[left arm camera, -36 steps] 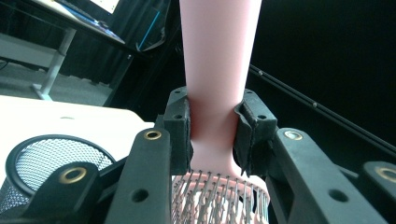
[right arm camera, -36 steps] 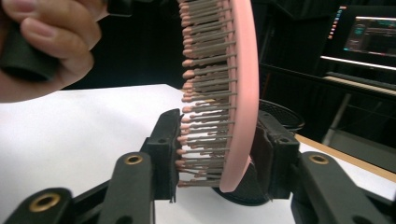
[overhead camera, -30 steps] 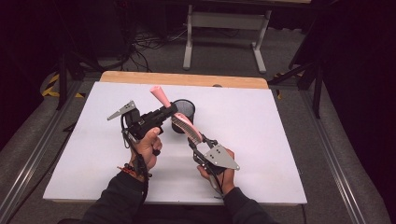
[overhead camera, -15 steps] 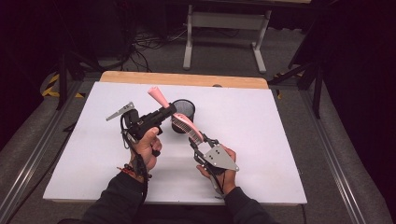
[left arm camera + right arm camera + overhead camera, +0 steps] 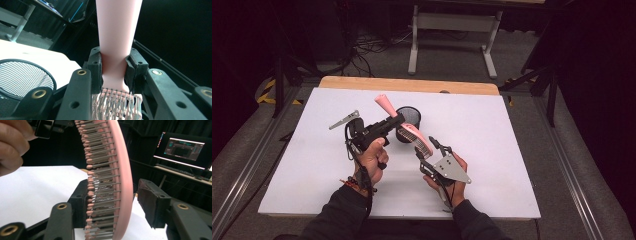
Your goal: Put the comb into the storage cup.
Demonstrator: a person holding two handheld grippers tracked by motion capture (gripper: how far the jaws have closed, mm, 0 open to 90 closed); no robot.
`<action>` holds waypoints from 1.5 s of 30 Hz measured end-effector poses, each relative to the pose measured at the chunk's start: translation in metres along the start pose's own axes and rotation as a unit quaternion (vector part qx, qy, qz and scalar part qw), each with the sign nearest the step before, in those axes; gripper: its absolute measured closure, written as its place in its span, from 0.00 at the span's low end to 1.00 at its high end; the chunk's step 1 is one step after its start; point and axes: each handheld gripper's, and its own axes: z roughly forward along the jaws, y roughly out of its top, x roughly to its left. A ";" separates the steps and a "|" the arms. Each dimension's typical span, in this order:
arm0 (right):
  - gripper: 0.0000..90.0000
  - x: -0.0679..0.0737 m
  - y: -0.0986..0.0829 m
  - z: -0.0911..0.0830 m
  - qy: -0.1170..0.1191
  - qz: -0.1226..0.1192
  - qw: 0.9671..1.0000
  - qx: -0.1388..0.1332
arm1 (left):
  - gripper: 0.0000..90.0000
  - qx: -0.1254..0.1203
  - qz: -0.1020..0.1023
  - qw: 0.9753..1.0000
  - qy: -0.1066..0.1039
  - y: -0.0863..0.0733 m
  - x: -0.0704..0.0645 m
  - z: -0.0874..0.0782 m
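Hairbrush [image 5: 413,136] | L tool [image 5: 113,72] clamped on handle | R tool [image 5: 113,202] wide, straddling bristle head, not gripping

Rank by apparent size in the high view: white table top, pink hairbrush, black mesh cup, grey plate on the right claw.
1. White table top, by far the largest.
2. Pink hairbrush.
3. Black mesh cup and grey plate: they look much alike, and the brush hides part of the cup, so no ranking.
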 end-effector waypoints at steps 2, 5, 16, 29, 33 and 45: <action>0.47 0.001 0.000 0.000 -0.002 -0.003 1.000 -0.004 | 0.77 0.001 -0.009 1.000 -0.003 -0.001 0.002 0.001; 0.48 0.000 0.001 0.001 -0.004 -0.008 1.000 -0.005 | 0.77 -0.001 -0.020 1.000 -0.006 -0.003 0.004 0.001; 0.68 0.002 0.000 0.004 0.013 -0.023 1.000 -0.004 | 0.77 0.002 -0.034 0.999 -0.012 -0.008 0.006 0.002; 0.70 0.002 0.015 -0.002 0.020 -0.074 0.997 0.001 | 0.53 0.005 -0.033 0.999 -0.028 -0.004 0.011 0.001; 0.70 0.000 0.019 -0.003 0.022 -0.079 0.997 0.007 | 0.36 0.025 -0.022 0.999 -0.021 0.000 0.013 0.002; 0.71 -0.010 0.035 -0.008 0.006 -0.101 0.995 0.021 | 0.08 0.116 0.005 0.993 0.030 0.011 0.028 -0.022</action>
